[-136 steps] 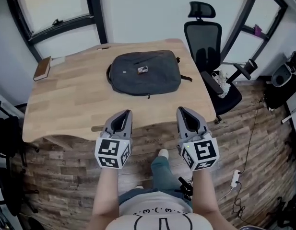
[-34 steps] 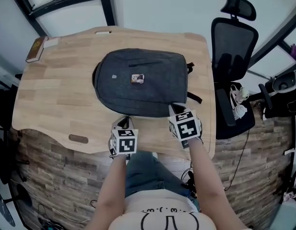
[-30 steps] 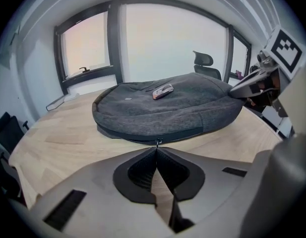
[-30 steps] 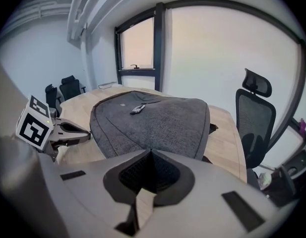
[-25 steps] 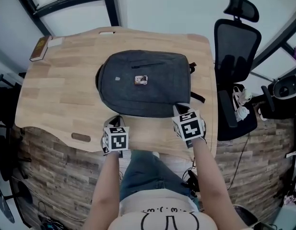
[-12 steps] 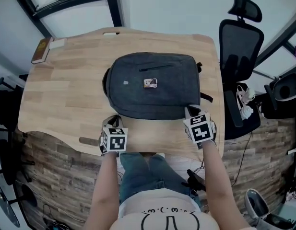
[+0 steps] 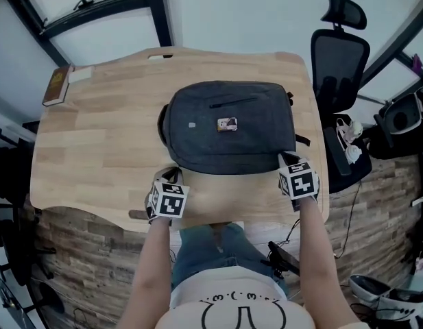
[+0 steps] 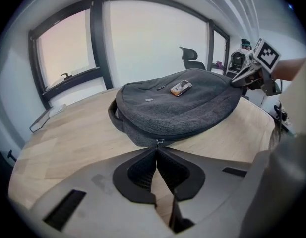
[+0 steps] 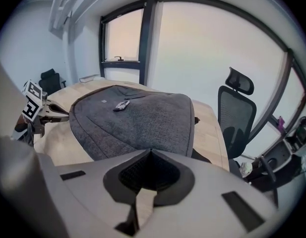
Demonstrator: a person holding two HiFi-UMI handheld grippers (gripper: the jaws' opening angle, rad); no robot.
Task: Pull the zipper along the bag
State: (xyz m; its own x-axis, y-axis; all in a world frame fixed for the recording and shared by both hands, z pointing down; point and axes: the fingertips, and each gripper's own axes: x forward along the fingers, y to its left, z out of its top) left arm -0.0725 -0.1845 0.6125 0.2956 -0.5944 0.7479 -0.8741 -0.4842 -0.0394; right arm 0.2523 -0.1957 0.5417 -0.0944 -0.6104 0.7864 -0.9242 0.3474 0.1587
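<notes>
Metal zipper (image 8: pixel 158 142) (pinched) in hand-held gripper (image 8: pixel 156 150)

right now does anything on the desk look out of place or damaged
Nothing stands out. The dark grey fabric backpack lies flat and intact on the light wooden table; the small brown book sits at its far left corner.

The right gripper (image 9: pixel 151 151) hides the near edge of the bag (image 9: pixel 138 115)
</notes>
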